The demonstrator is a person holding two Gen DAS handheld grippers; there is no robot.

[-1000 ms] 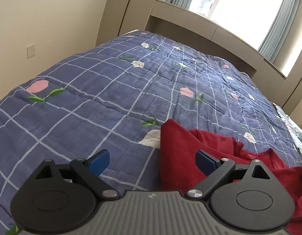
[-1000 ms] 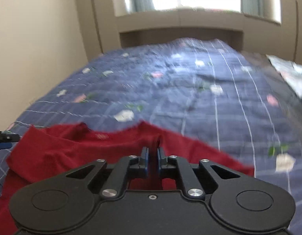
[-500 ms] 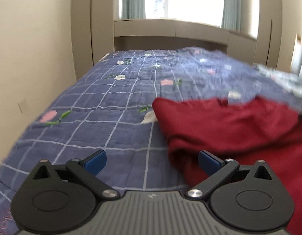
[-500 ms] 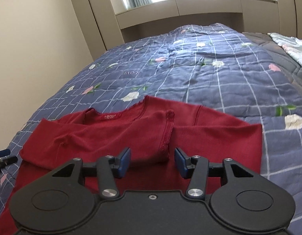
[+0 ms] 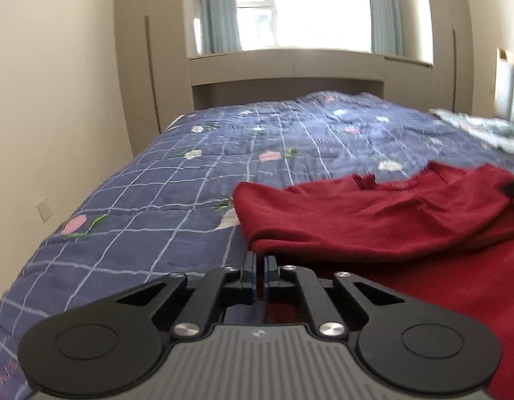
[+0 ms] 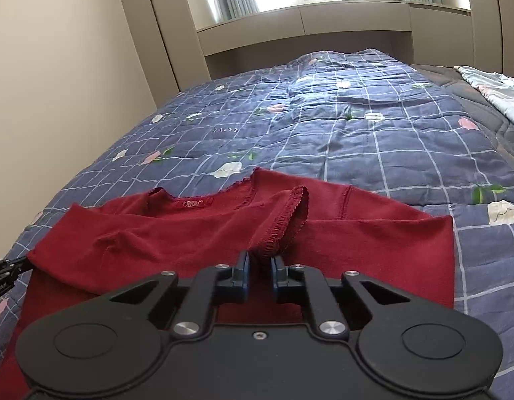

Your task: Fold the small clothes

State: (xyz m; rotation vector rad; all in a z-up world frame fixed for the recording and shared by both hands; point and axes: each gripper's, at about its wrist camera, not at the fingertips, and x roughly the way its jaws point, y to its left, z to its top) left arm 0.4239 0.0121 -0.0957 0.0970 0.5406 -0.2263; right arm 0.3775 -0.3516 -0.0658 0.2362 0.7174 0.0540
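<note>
A small red top (image 6: 197, 233) lies on the blue checked quilt (image 6: 373, 146), collar and label away from me, one sleeve folded across its chest. My right gripper (image 6: 259, 268) is shut on the lace cuff (image 6: 273, 243) of that sleeve. In the left wrist view the red top (image 5: 373, 226) fills the right side. My left gripper (image 5: 259, 268) is shut at the top's left folded edge (image 5: 257, 248); whether cloth sits between the pads is hidden. The left gripper's tip also shows at the left edge of the right wrist view (image 6: 3, 268).
The quilt (image 5: 150, 206) covers a bed along a beige wall (image 5: 50, 100) on the left. A window and a low shelf stand at the far end. A pale patterned cloth (image 6: 493, 90) lies at the far right of the bed.
Both grippers have gone from open to shut. The right one closed on the sleeve cuff after letting go and reopening. The left one moved right to the top's folded edge.
</note>
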